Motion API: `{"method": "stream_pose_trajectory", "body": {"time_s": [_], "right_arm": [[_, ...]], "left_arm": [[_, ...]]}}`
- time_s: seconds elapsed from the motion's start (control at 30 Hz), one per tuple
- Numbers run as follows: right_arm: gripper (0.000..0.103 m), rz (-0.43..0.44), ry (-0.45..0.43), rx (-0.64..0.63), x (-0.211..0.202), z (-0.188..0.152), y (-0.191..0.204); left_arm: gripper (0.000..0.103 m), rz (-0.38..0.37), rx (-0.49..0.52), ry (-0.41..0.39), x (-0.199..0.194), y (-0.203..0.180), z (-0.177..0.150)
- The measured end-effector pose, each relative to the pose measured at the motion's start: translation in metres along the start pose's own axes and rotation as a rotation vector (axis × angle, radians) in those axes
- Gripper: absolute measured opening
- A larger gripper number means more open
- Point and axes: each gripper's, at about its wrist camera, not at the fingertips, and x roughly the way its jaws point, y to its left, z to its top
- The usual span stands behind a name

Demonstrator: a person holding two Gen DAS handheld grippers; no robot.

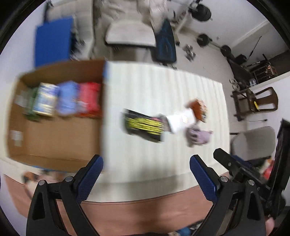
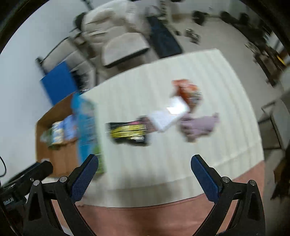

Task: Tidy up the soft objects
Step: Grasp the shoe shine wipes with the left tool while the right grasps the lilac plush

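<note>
A black-and-yellow packet (image 1: 143, 125), a white pack (image 1: 180, 120), an orange bag (image 1: 198, 109) and a lilac cloth (image 1: 198, 136) lay mid-worktop (image 1: 145, 87). Left, the cardboard box (image 1: 54, 138) held red (image 1: 89, 99), blue (image 1: 68, 99) and green-white (image 1: 45, 99) packs along its far wall. Both the left gripper (image 1: 145, 161) and right gripper (image 2: 145, 160) hung empty, jaws apart

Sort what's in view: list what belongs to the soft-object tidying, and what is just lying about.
Job:
cardboard box with packs already inside
black-and-yellow pack
white pack
orange pack
lilac soft item
left gripper and right gripper, both open

Lying about:
blue mat
weight plates
wooden chair
</note>
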Motion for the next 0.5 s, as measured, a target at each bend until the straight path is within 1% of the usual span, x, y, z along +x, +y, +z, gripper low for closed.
{"method": "stream_pose_trajectory", "body": {"time_s": [0.07, 0.13, 0.2, 0.3, 0.4, 0.5], "right_arm": [[0.103, -0.031, 0.010, 0.042, 0.008, 0.012, -0.039], [0.103, -0.055, 0.024, 0.080, 0.019, 0.021, -0.073], [0.103, -0.062, 0.042, 0.110, 0.033, 0.029, -0.100], [0.103, -0.070, 0.072, 0.152, 0.058, 0.040, -0.125], [0.103, -0.048, 0.111, 0.203, 0.087, 0.051, -0.144], [0.103, -0.032, 0.132, 0.242, 0.110, 0.059, -0.153]], "left_arm": [[0.098, -0.030, -0.058, 0.058, 0.031, -0.010, 0.012], [0.097, -0.045, -0.149, 0.122, 0.067, -0.015, 0.027], [0.091, -0.043, -0.223, 0.169, 0.097, -0.014, 0.037], [0.091, 0.002, -0.326, 0.218, 0.139, -0.008, 0.054], [0.091, 0.036, -0.386, 0.240, 0.164, 0.001, 0.063], [0.091, 0.096, -0.423, 0.247, 0.181, 0.008, 0.075]]}}
